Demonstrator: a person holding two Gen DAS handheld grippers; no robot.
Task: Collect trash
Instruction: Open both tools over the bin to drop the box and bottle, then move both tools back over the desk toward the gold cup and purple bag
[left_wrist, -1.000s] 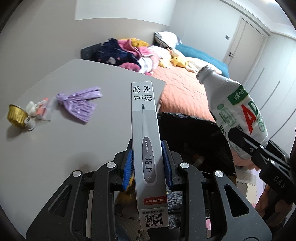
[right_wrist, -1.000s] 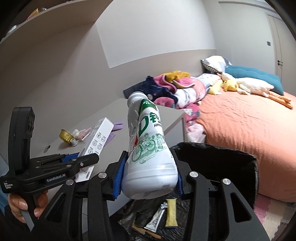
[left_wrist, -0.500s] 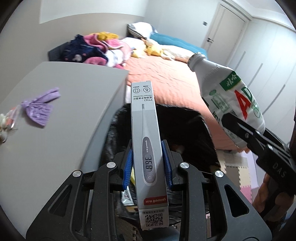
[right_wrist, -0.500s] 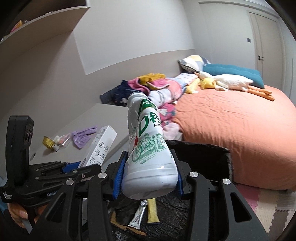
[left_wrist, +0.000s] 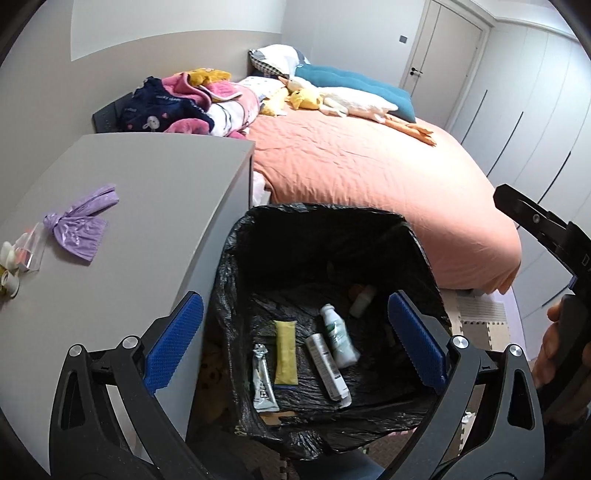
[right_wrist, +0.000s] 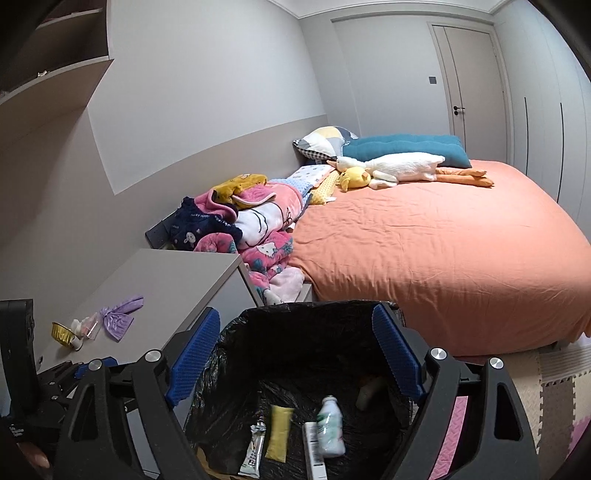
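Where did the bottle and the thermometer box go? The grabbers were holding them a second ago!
Both were dropped. The left gripper opened and let go of the thermometer box; the right gripper opened and released the white bottle. Both now lie in the black trash bag, beside the yellow packet and tube. The purple wrapper on the gray table stayed put.

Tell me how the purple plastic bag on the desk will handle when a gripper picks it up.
The purple plastic bag looks thin and crumpled, so probably floppy and very light. Its knotted end seems the firmest place to pinch. The glossy film may slip or drape, and pushing would likely bunch it up.
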